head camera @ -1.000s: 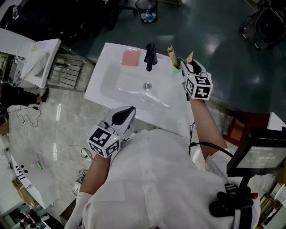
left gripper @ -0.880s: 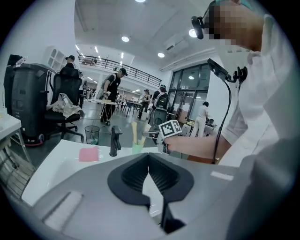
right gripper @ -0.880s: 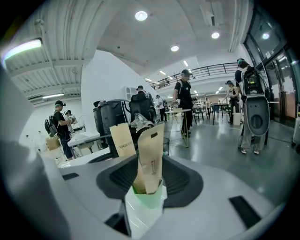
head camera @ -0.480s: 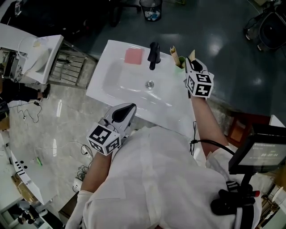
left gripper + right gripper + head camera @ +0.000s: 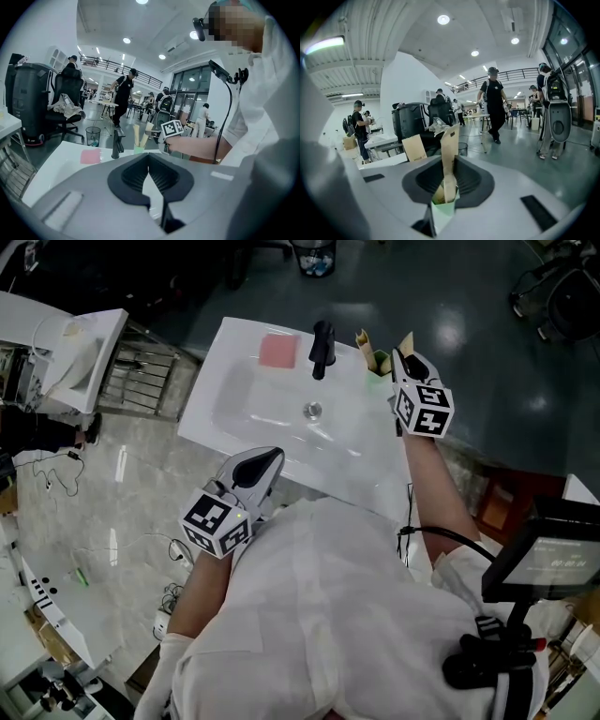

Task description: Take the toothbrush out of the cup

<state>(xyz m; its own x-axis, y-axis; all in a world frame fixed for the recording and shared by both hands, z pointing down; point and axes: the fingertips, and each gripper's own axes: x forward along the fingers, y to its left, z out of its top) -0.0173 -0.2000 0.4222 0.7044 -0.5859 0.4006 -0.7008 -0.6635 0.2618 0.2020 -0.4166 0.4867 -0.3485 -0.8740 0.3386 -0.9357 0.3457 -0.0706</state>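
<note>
Fingers of the right gripper [image 5: 444, 185] clamp the wrapped toothbrush [image 5: 450, 150]!
They have just been closing and pinch it low, upright in the green cup [image 5: 442, 215] at lower centre; the left gripper [image 5: 149, 180] sits closed, empty.

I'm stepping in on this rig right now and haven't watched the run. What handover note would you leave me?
Right gripper: its jaws have just been closing and pinch the paper-wrapped toothbrush, which stands upright in the green cup.
Left gripper: jaws shut, empty, held by the near edge of the sink.
The cup stands at the sink's back right, beside the black tap. A second wrapped toothbrush is in it too.
Done: grip taken.
Left: lift the toothbrush out, probably straight up so the cup stays put.
</note>
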